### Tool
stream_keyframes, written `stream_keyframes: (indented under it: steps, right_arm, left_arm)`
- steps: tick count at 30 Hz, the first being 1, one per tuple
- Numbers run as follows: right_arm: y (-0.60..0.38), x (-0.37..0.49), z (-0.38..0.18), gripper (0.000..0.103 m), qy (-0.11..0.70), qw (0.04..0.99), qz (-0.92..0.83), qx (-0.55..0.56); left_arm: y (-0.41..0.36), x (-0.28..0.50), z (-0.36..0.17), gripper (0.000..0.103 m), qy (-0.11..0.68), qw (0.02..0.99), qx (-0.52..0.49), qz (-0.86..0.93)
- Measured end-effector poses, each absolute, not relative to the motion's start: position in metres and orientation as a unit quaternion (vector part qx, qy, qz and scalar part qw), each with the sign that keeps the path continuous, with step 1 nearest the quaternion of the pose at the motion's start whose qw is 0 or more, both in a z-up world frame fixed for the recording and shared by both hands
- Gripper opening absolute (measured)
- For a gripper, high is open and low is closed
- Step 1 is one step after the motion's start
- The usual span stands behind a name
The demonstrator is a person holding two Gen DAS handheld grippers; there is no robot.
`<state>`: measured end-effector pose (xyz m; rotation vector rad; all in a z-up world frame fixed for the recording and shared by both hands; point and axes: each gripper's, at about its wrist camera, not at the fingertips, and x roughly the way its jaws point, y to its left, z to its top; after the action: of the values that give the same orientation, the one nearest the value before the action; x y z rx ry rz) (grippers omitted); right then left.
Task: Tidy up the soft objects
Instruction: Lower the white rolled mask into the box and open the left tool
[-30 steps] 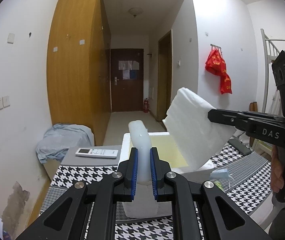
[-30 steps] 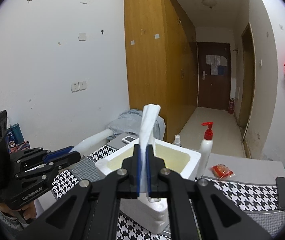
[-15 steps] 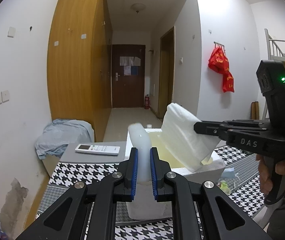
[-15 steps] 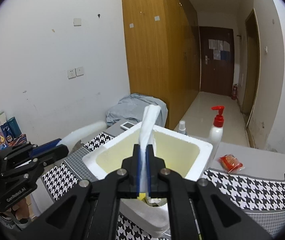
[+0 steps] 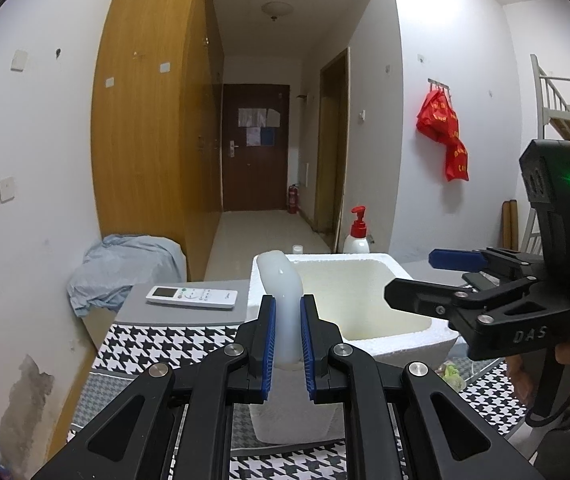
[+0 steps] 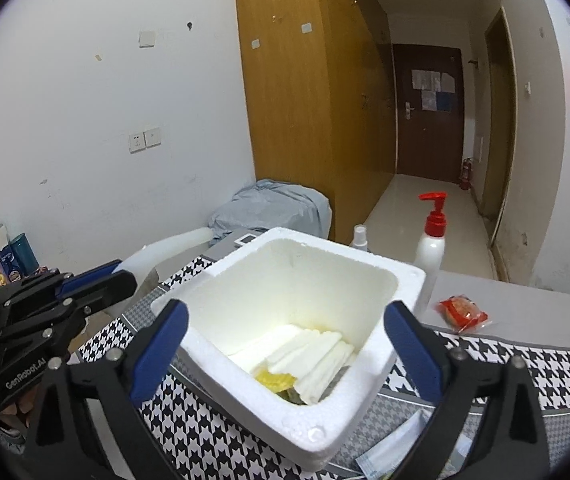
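Nearest me, my left gripper [image 5: 287,336] pinches a soft white foam piece [image 5: 281,304] that bends up between its blue pads [image 5: 267,340], and my right gripper [image 6: 285,344] has just been opening, its jaws now wide apart with nothing between them. Just past both sits the white foam box [image 6: 221,276] on the houndstooth table [image 6: 189,436], and the folded white pad [image 6: 317,364] lies on its bottom beside a yellow scrap [image 6: 275,379]. Toward the table's far edge stand a red-capped pump bottle [image 6: 431,240], a red packet [image 6: 463,314] and a white remote [image 5: 191,297].

Right tongs [image 6: 285,344] just sprung wide, empty; left tongs [image 5: 287,340] clamped tight.
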<state>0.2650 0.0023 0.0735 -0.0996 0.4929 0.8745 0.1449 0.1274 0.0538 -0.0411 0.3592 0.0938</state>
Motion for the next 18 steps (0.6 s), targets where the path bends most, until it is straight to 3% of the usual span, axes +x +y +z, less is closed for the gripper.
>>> stream_keyframes:
  steps: [18]
  right_arm:
    - [-0.042, 0.263, 0.067, 0.103, 0.230, 0.894, 0.381, -0.041]
  left_arm:
    - [0.104, 0.173, 0.053, 0.014, 0.189, 0.982, -0.010, 0.008]
